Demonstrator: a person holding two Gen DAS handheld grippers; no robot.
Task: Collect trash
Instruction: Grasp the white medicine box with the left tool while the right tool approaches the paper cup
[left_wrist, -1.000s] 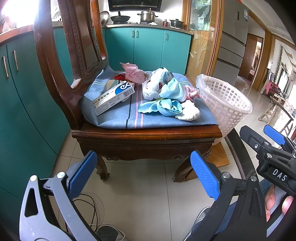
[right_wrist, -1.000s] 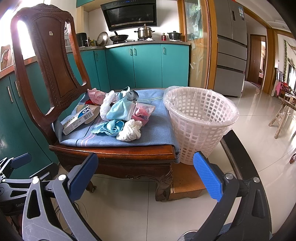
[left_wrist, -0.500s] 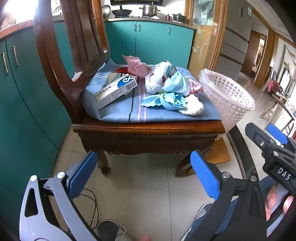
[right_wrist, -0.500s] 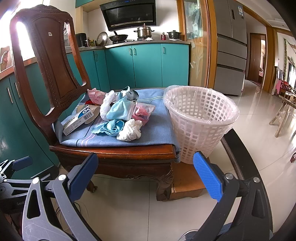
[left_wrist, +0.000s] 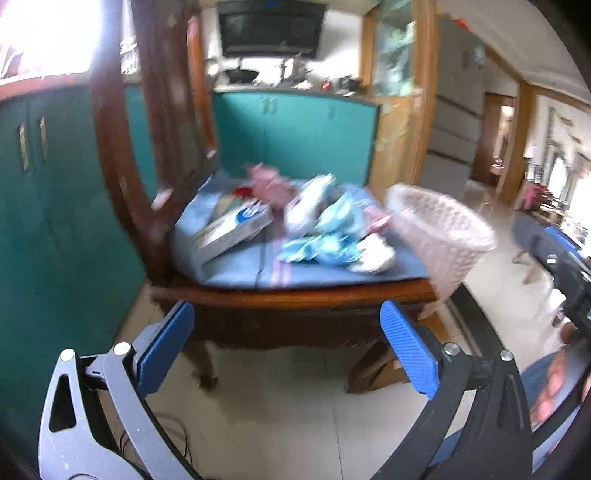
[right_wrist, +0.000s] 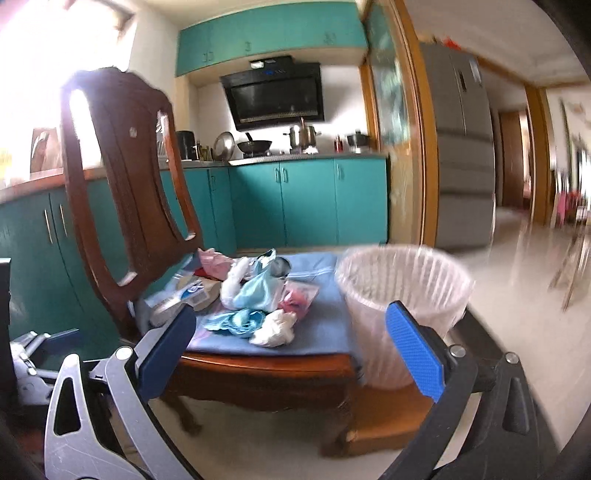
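Observation:
A pile of trash lies on the blue cushion (left_wrist: 243, 269) of a wooden chair: a white and blue box (left_wrist: 232, 229), pink wrappers (left_wrist: 266, 184), light blue crumpled pieces (left_wrist: 317, 247) and a white wad (left_wrist: 373, 254). The pile also shows in the right wrist view (right_wrist: 255, 295). A white mesh basket (right_wrist: 402, 291) with a clear liner stands beside the chair's right side; it also shows in the left wrist view (left_wrist: 439, 236). My left gripper (left_wrist: 288, 350) is open and empty, below the seat's front edge. My right gripper (right_wrist: 291, 350) is open and empty, in front of the seat and basket.
The chair's tall wooden back (right_wrist: 125, 177) rises at the left. Teal cabinets (right_wrist: 306, 203) stand behind and to the left. A low wooden block (right_wrist: 388, 424) sits under the basket. Cables (left_wrist: 173, 439) lie on the tiled floor near the left gripper. A fridge (right_wrist: 461, 147) stands at the back right.
Both grippers have tilted upward and both views are now blurred with motion. The chair and basket sit lower in the right view. Both grippers stay open and empty.

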